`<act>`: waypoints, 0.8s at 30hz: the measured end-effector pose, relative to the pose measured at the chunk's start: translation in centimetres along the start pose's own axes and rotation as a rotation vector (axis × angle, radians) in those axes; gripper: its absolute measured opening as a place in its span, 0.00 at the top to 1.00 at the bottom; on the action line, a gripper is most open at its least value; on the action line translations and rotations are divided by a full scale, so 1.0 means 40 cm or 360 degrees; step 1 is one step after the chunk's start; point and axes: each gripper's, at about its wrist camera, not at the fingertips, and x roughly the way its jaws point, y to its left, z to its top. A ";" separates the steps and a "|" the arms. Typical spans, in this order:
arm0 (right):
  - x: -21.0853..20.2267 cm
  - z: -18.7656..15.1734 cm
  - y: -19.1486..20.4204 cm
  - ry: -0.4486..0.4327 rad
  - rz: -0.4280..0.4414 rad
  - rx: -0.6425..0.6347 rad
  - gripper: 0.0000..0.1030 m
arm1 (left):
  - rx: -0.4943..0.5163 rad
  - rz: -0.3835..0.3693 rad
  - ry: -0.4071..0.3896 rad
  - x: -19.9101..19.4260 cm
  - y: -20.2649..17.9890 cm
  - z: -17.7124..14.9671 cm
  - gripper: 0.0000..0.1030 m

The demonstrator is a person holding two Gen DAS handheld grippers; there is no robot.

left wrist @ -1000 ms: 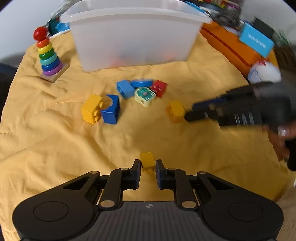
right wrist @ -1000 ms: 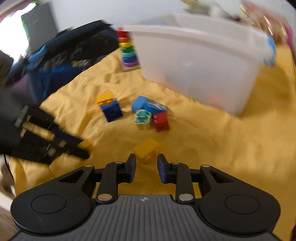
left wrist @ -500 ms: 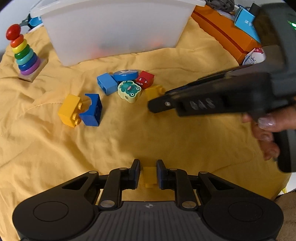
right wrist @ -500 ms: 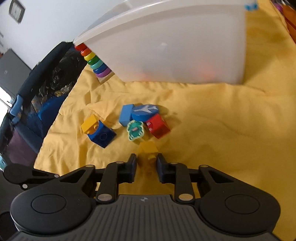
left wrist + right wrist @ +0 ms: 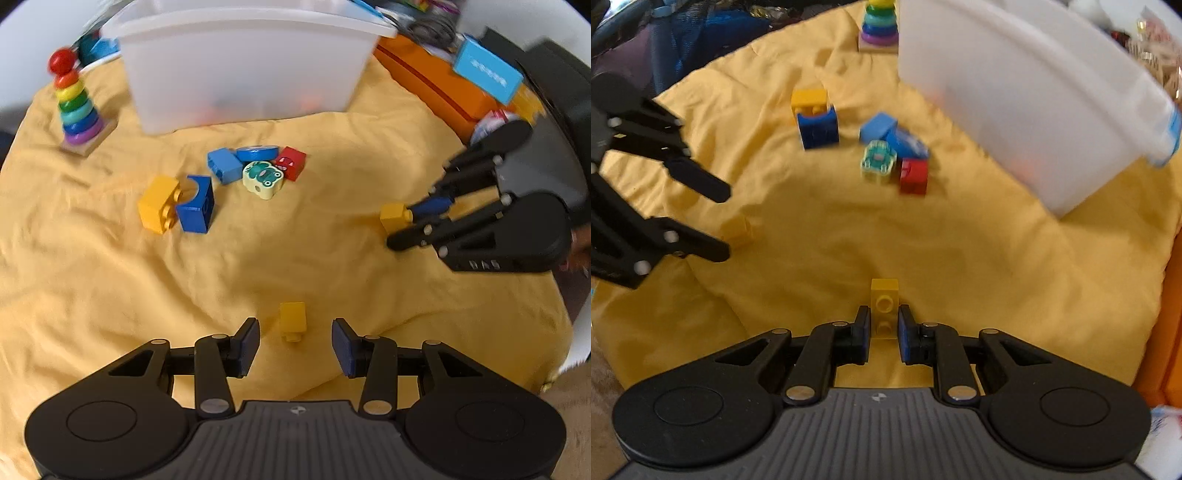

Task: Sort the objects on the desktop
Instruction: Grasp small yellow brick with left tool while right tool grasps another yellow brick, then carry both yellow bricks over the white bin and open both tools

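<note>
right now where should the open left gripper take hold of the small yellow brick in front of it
Across the two long flat sides of the small yellow brick, coming straight ahead from the left gripper. The brick lies lengthwise between the open fingers, stud end toward the gripper.

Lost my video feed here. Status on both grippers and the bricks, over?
Left gripper open, small yellow brick loose on the cloth before it. Right gripper shut on its yellow brick. White bin beyond, nothing blocking.
</note>
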 end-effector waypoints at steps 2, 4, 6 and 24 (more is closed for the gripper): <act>-0.002 -0.011 0.003 -0.0032 -0.0010 0.0032 0.80 | -0.0068 -0.0015 -0.0028 0.015 0.006 -0.007 0.55; -0.007 -0.023 -0.001 -0.0069 -0.0008 0.0062 0.76 | -0.0118 -0.0010 -0.0073 0.019 0.006 -0.017 0.58; -0.015 -0.033 -0.008 -0.0097 0.0007 0.0112 0.75 | -0.0141 -0.0008 -0.0105 0.020 0.006 -0.025 0.68; -0.246 0.074 -0.086 -0.0688 -0.0186 0.0182 0.83 | 0.0014 0.0073 -0.0780 -0.236 0.002 0.298 0.83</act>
